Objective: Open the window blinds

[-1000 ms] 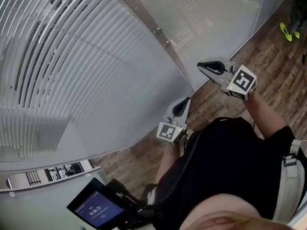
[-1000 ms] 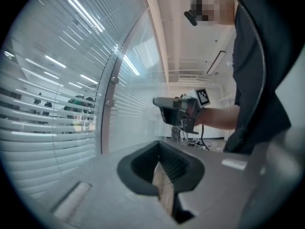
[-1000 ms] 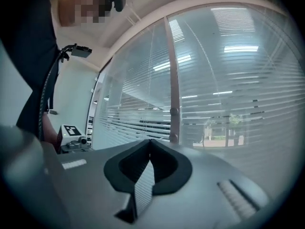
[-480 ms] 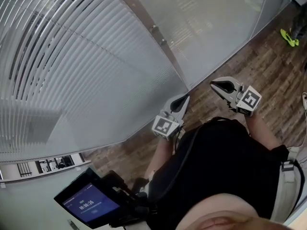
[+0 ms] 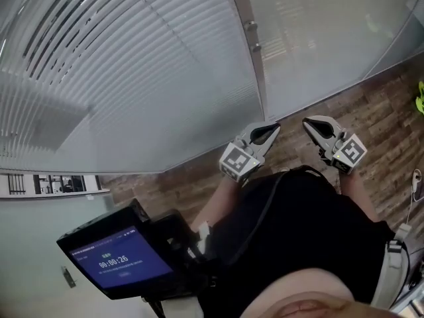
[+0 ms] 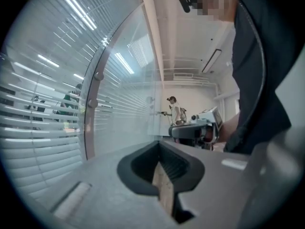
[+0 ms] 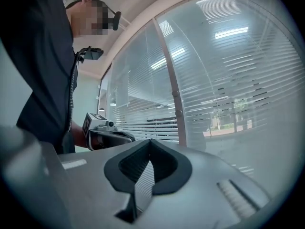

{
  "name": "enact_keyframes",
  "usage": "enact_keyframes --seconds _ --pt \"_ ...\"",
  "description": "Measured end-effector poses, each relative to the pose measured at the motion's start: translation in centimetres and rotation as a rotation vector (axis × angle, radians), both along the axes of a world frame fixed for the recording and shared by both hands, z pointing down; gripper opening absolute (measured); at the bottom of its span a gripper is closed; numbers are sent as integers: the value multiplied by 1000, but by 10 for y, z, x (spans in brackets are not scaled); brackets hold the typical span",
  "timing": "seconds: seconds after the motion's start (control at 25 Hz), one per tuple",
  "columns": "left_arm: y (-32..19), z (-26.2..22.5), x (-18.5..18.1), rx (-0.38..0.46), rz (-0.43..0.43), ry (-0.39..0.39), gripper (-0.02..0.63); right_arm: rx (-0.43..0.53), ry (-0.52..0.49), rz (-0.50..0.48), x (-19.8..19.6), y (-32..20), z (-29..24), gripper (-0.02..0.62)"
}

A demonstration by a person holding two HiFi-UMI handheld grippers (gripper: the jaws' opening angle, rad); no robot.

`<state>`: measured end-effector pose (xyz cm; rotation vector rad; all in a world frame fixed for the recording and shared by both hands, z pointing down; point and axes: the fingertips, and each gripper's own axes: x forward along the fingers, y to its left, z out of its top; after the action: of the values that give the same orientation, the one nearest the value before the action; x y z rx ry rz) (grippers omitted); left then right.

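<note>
**Operator:** Report the location of the window blinds.

**Inspector:** The window blinds [image 5: 132,65] hang behind the glass panel on the left side of the frame post [image 5: 256,58]. The slats nearest the post lie flat and overlapping. The slats farthest from the post, at the upper left, show dark gaps between them.

**Operator:** State of the left hand-held gripper?

**Inspector:** The left hand-held gripper [image 5: 273,130] is closed, pads together, with nothing between them. It sits just below the foot of the frame post, over the wooden floor [image 5: 371,118]. It is clear of the glass.

**Operator:** And the right hand-held gripper?

**Inspector:** The right hand-held gripper [image 5: 309,122] is also closed and holds nothing. It sits below and to the right of the foot of the post, near the left unit but apart from it. Neither unit touches the blinds.

**Operator:** Other equipment?

**Inspector:** A tablet [image 5: 119,262] with a lit blue screen sits well away from the post, at the lower left, in front of the person in the black shirt [image 5: 298,237].
</note>
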<state>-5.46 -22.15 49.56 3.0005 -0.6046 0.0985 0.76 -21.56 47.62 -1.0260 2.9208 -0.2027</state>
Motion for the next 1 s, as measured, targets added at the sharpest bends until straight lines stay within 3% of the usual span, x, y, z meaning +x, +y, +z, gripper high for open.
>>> enact_keyframes --seconds 0.28,0.4,0.76,1.0 --pt "1 -4 -4 -1 -20 21 3 16 55 -18 -6 1 5 6" --pt "-8 -7 0 18 -27 23 3 31 58 -15 2 -9 0 6" --pt "5 -2 13 -35 -13 -8 3 36 50 -14 12 6 6 5" --pt "10 3 -2 -30 -15 8 3 23 51 5 1 14 6 6"
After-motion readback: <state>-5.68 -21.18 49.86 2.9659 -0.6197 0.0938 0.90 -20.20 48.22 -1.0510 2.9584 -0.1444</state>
